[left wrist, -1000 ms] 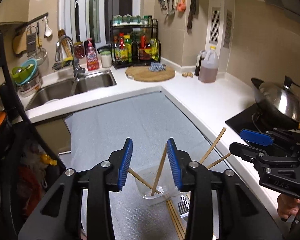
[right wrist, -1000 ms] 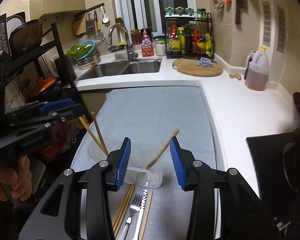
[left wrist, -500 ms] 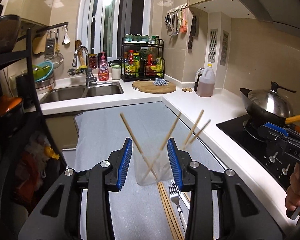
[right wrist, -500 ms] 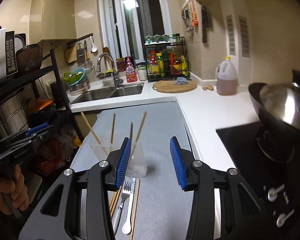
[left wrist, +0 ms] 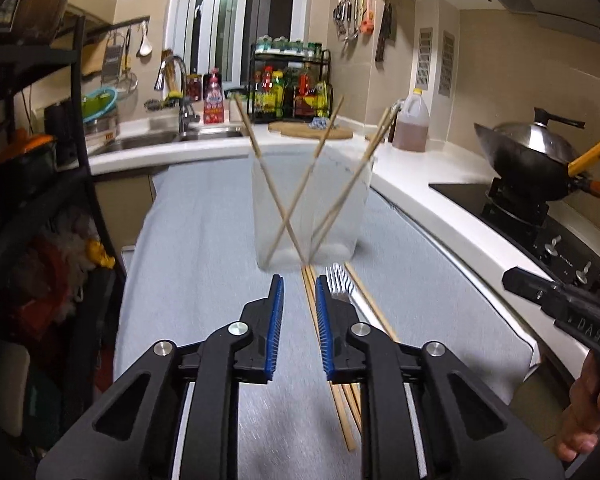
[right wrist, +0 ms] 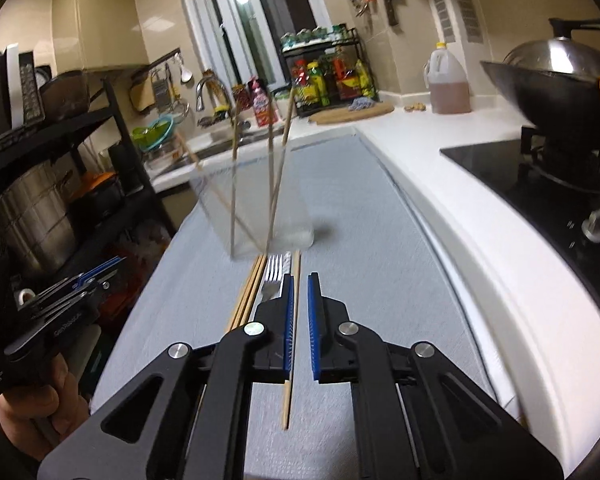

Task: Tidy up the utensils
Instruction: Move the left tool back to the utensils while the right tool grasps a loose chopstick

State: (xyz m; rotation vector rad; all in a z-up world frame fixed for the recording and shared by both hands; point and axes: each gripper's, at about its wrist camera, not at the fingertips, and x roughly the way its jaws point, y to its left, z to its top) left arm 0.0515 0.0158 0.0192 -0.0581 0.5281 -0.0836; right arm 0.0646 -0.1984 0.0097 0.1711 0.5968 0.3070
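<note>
A clear plastic container (left wrist: 310, 208) stands upright on the grey mat (left wrist: 204, 280) and holds several wooden chopsticks (left wrist: 300, 184); it also shows in the right wrist view (right wrist: 260, 204). In front of it lie more chopsticks (left wrist: 312, 304), a metal fork (right wrist: 274, 276) and a white utensil (left wrist: 346, 280). My left gripper (left wrist: 299, 292) is partly open and empty, low over the lying chopsticks. My right gripper (right wrist: 299, 284) is nearly closed, its pads either side of a single lying chopstick (right wrist: 292, 340) with gaps showing.
A white counter (left wrist: 416, 184) runs along the right, with a black hob (right wrist: 540, 176), a wok (left wrist: 528, 152) and an oil jug (left wrist: 410, 128). A sink (left wrist: 168, 138) and spice rack (left wrist: 290, 92) are at the back. A black shelf rack (left wrist: 40, 168) stands left.
Both grippers dropped lower and closer to the mat, behind the lying utensils. Both narrowed, the right one much more, around one chopstick.
</note>
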